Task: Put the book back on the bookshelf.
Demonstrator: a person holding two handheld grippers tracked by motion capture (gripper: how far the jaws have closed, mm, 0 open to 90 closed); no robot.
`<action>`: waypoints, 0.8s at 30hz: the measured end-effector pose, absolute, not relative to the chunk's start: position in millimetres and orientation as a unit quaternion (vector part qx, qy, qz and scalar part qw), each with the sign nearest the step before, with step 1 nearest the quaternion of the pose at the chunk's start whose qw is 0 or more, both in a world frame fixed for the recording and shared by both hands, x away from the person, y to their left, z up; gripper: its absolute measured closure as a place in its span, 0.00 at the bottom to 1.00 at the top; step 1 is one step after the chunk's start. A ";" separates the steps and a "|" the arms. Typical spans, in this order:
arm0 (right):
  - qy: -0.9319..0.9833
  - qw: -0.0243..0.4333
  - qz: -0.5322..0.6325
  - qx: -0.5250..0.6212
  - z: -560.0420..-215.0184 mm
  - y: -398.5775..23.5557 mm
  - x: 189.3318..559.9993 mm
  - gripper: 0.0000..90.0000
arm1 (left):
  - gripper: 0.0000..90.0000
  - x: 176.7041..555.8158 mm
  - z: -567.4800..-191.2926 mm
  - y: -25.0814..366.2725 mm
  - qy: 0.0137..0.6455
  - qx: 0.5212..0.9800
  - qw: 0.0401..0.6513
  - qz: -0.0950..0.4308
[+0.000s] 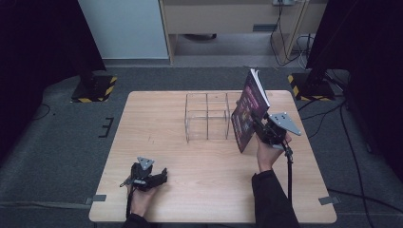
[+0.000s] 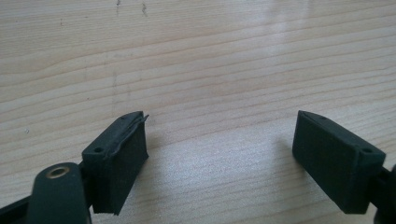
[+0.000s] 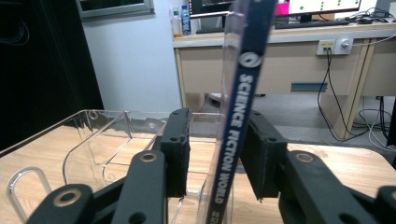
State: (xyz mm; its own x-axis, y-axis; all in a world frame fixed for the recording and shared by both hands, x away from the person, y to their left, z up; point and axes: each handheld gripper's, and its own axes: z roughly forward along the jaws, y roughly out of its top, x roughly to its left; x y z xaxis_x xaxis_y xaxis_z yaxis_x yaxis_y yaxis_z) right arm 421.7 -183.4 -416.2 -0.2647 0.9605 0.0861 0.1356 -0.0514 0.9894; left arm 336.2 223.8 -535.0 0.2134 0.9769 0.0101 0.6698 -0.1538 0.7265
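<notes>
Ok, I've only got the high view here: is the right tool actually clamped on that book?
Observer: No. In the right gripper view the right tool straddles the book, with a gap between one pad and the spine.
Operator: Which book is it?
Observer: The spine reads SCIENCE FICTION WORLD.
Operator: And the left tool?
Observer: The left tool is open, with bare table between its jaws.

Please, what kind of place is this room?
Probably an office or lab set up for recording: a wooden table on grey carpet, a desk with monitors behind, and striped stand bases.
</notes>
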 end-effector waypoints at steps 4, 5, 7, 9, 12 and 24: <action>0.579 0.377 0.547 0.473 -415.7 -183.3 421.1 0.65 | 0.19 336.2 -535.0 223.8 0.575 0.717 0.305 0.252; 0.581 0.374 0.547 0.474 -415.1 -183.9 420.7 0.58 | 0.19 336.2 -535.0 223.8 0.575 0.717 0.305 0.252; 0.582 0.373 0.546 0.472 -414.8 -184.6 420.2 0.55 | 0.19 336.2 -535.0 223.8 0.575 0.717 0.305 0.252; 0.588 0.370 0.548 0.466 -412.3 -187.5 416.0 0.47 | 0.19 336.2 -535.0 223.7 0.575 0.717 0.305 0.252; 0.597 0.376 0.544 0.454 -409.1 -189.3 409.0 0.40 | 0.19 336.2 -535.0 223.7 0.575 0.717 0.305 0.252; 0.637 0.328 0.529 0.454 -415.5 -213.2 384.0 0.23 | 0.19 336.2 -535.0 223.8 0.574 0.717 0.305 0.252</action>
